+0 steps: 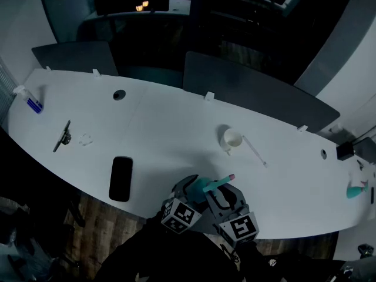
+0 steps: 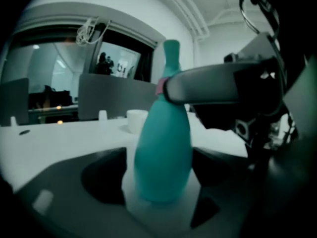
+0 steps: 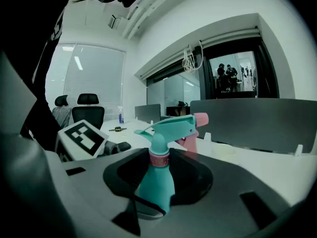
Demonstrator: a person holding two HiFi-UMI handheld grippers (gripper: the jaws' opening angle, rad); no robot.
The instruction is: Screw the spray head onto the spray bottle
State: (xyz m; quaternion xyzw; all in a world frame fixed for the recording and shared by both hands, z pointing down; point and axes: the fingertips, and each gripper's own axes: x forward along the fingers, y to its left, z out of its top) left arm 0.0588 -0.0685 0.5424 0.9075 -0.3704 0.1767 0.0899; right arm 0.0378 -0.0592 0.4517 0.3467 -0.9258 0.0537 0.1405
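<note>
A teal spray bottle [image 1: 207, 185] stands near the table's front edge, between both grippers. Its spray head [image 3: 171, 128], teal with a pink nozzle [image 3: 200, 119], sits on the neck above a pink collar [image 3: 159, 158]. My right gripper [image 3: 157, 182] is shut on the bottle at the neck; one of its fingers [image 2: 213, 86] crosses the collar in the left gripper view. My left gripper [image 2: 163, 182] is open around the bottle's lower body [image 2: 163, 152], with a gap showing on each side. In the head view the left gripper [image 1: 189, 185] is left of the bottle and the right gripper [image 1: 221, 194] is right of it.
A white cup [image 1: 231, 138] and a thin white tube [image 1: 254, 150] lie beyond the bottle. A black phone [image 1: 121, 178] lies to the left by the front edge. A small tool [image 1: 61, 137] and a white spray bottle [image 1: 29, 98] are far left, a teal object [image 1: 355, 188] far right.
</note>
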